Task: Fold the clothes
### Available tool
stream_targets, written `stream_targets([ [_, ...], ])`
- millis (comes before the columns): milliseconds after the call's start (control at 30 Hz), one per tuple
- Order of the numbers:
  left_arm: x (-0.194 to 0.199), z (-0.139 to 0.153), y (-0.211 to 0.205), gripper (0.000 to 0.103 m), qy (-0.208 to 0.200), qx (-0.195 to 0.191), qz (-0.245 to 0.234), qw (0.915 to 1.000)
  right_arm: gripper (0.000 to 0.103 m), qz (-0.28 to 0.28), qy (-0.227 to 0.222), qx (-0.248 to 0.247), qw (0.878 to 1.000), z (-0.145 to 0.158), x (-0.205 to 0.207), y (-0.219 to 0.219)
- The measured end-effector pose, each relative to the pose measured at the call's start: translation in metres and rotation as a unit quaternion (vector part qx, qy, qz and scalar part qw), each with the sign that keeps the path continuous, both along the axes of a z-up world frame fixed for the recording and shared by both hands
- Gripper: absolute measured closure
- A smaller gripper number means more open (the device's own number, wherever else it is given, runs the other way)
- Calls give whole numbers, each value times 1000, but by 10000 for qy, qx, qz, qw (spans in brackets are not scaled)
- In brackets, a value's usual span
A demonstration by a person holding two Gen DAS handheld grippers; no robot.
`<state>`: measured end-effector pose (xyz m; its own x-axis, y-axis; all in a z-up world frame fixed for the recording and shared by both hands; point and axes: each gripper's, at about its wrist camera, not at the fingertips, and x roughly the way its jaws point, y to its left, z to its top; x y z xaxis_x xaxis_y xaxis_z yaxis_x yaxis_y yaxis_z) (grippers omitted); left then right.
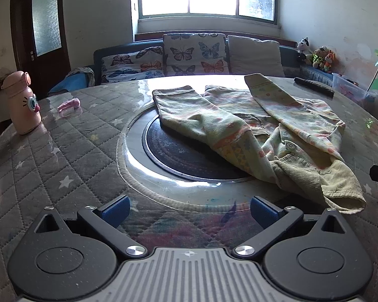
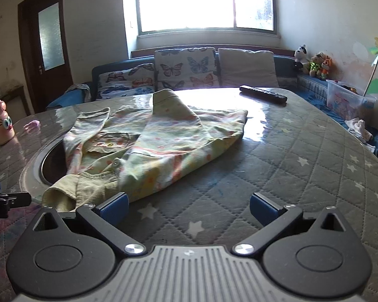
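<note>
Sunlight from the window glares off a round table under a quilted, star-printed cover, with a dark circular hotplate sunk in its middle. Across that plate lies the garment, a small pale green child's top with pastel patterning, partly gathered: both sleeves are thrown across the body, one cuff pointing toward the far left, the other toward the far edge, and the ribbed hem bunched at the near end.

Its long axis runs from that near ribbed hem away toward the window, slightly slanted. From the left gripper the cloth lies ahead and off to the right, its hem just beyond the right fingertip. From the right gripper it lies ahead and to the left, with the hem touching or just beside the left finger; I cannot tell which. The right one looks the nearer of the two.

Both grippers are spread wide with nothing between the blue pads, hovering low over the cover. Judging by this, the fold is only begun, and the next reach would likely be for the hem or a sleeve.

Further out sit a pink bottle, a small pink object and a remote control, all well apart from the cloth; a sofa with butterfly cushions lies behind
</note>
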<state>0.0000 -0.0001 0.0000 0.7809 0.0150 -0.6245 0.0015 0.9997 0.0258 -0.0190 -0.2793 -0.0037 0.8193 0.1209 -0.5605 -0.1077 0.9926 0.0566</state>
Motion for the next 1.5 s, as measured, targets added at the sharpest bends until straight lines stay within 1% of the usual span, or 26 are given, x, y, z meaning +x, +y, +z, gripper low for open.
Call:
stream_targets([
  [167, 0, 1, -1, 0, -5, -8, -22, 10000, 0, 9, -13, -7, 10000, 2, -2, 5],
  [300, -1, 1, -3, 0, -10, -15, -40, 10000, 0, 119, -79, -81, 9999, 10, 2, 20],
  [433, 0, 4, -6, 0, -4, 21, -76, 10000, 0, 298, -61, -200, 9993, 12, 6, 35],
  [633, 3, 10, -13, 0, -76, 95, -189, 9997, 0, 431, 235, -408, 9980, -6, 16, 49],
  [800, 17, 12, -25, 0, -82, 171, -369, 9991, 0, 499, 482, -619, 9957, -21, 20, 57],
  [967, 28, 12, -39, 0, -70, 255, -564, 9981, 0, 594, 576, -769, 9936, -28, 22, 62],
  [1133, 41, 11, -47, 0, -21, 293, -710, 9970, 0, 741, 533, -808, 9925, -19, 23, 60],
  [1267, 52, 10, -49, 0, 23, 316, -754, 9967, 0, 908, 373, -760, 9923, -3, 29, 52],
  [1400, 65, 13, -43, 0, -2, 305, -692, 9971, 0, 965, 283, -609, 9931, 11, 47, 41],
  [1500, 77, 16, -39, 0, -29, 315, -635, 9975, 0, 906, 282, -465, 9944, 18, 71, 33],
])
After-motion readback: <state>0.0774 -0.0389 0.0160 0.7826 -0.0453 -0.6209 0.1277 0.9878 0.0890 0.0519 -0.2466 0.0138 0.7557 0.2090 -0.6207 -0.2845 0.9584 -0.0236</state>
